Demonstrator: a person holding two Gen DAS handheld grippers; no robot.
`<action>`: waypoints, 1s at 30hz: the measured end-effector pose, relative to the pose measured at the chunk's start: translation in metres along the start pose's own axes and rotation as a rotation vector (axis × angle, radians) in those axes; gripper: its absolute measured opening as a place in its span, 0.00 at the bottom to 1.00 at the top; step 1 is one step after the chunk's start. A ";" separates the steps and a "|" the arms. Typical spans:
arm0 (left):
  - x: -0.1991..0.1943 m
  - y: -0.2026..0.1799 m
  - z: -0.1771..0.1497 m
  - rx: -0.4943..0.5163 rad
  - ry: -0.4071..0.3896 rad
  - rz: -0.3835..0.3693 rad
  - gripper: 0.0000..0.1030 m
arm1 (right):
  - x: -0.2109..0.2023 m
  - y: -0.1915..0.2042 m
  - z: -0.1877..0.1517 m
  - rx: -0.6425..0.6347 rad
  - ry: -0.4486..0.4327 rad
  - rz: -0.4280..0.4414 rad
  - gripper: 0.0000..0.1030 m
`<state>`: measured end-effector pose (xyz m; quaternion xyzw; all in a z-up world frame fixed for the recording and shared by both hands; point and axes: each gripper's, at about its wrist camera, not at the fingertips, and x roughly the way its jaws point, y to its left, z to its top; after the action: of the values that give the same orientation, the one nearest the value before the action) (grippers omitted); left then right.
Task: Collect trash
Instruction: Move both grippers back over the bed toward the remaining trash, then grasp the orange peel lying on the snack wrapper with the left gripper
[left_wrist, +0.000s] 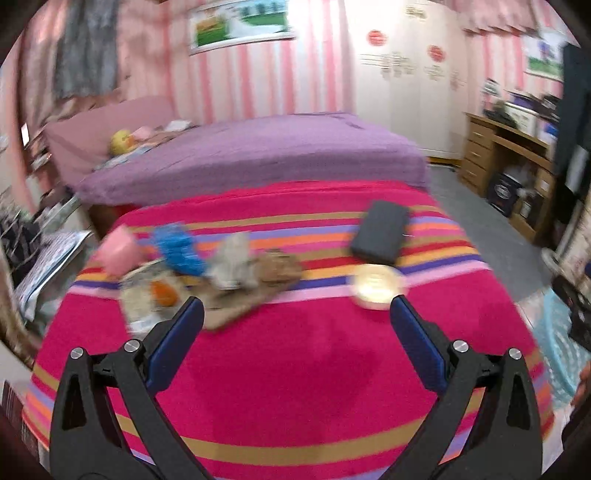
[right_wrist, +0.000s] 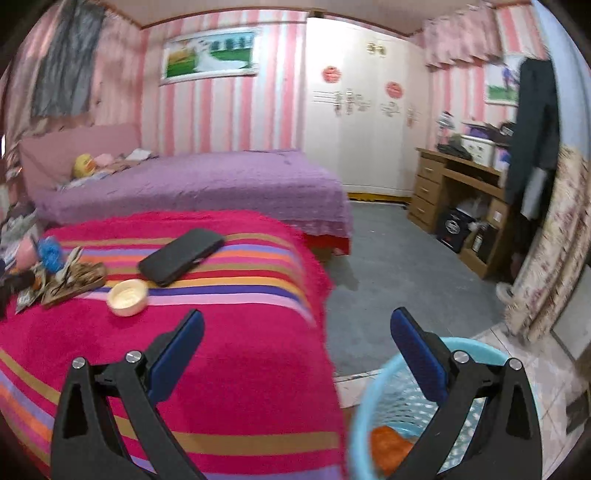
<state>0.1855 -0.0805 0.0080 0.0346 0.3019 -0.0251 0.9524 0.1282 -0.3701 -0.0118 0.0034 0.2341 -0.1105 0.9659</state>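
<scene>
Both hand-held grippers we carry stand wide apart with nothing between the pads: the left hand-held gripper (left_wrist: 297, 314) over the striped blanket (left_wrist: 288, 369), the right hand-held gripper (right_wrist: 297, 326) above the blue basket (right_wrist: 360, 413) at our five o'clock. Orange trash (right_wrist: 388, 443) lies inside the basket. More trash (left_wrist: 207, 266) sits piled at eleven o'clock, a bowl (left_wrist: 376, 286) and a black case (left_wrist: 382, 230) at one o'clock

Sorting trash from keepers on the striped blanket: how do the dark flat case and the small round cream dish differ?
The dark flat case is long, rectangular and near black; the round cream dish is circular and pale. The case is closed and lies across the stripes; the dish sits open side up, and looks empty. The case lies farther back than the dish. Both rest on the striped blanket, close together and apart from the litter pile.
</scene>
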 end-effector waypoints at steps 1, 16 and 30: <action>0.006 0.020 0.001 -0.026 0.008 0.031 0.94 | 0.002 0.012 0.000 -0.011 0.006 0.019 0.96; 0.096 0.165 -0.021 -0.198 0.154 0.121 0.89 | 0.041 0.109 -0.002 -0.076 0.091 0.132 0.96; 0.118 0.143 -0.013 -0.104 0.149 0.022 0.33 | 0.057 0.118 -0.004 -0.075 0.129 0.130 0.95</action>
<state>0.2846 0.0600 -0.0633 -0.0097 0.3723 0.0036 0.9281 0.2013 -0.2672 -0.0468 -0.0105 0.2991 -0.0385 0.9534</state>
